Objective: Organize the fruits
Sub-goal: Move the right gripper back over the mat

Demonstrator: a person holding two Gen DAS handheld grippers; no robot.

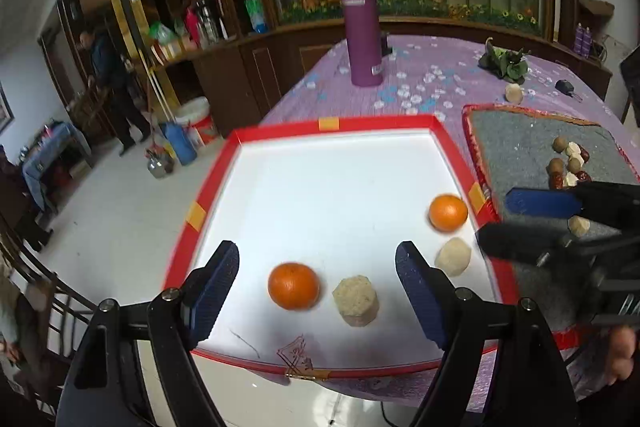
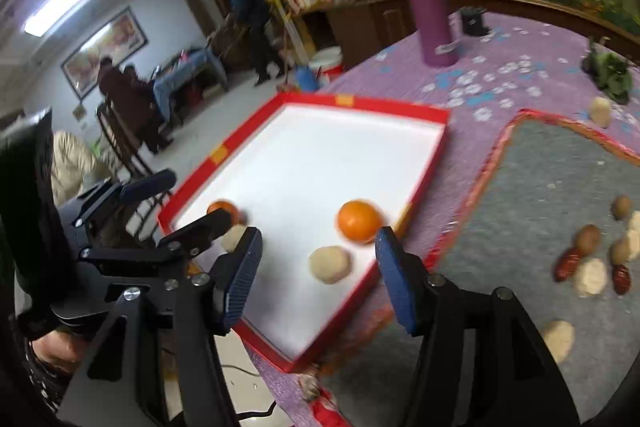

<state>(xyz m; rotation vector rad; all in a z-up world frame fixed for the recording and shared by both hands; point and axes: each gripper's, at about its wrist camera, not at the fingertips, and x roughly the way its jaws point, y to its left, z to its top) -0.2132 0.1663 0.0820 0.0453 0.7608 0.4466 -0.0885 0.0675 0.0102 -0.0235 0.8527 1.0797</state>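
A white tray with a red rim holds two oranges and two beige lumps. My left gripper is open low over the tray's near end, with one orange and a beige lump lying between its fingers, untouched. The second orange and another beige lump sit by the tray's right wall. My right gripper is open and empty above that wall, facing this orange. The left gripper partly hides the first orange.
A grey mat right of the tray carries several dates, nuts and beige pieces. A purple bottle, leafy greens and a stray beige lump stand farther back on the purple tablecloth. People and furniture are off to the left.
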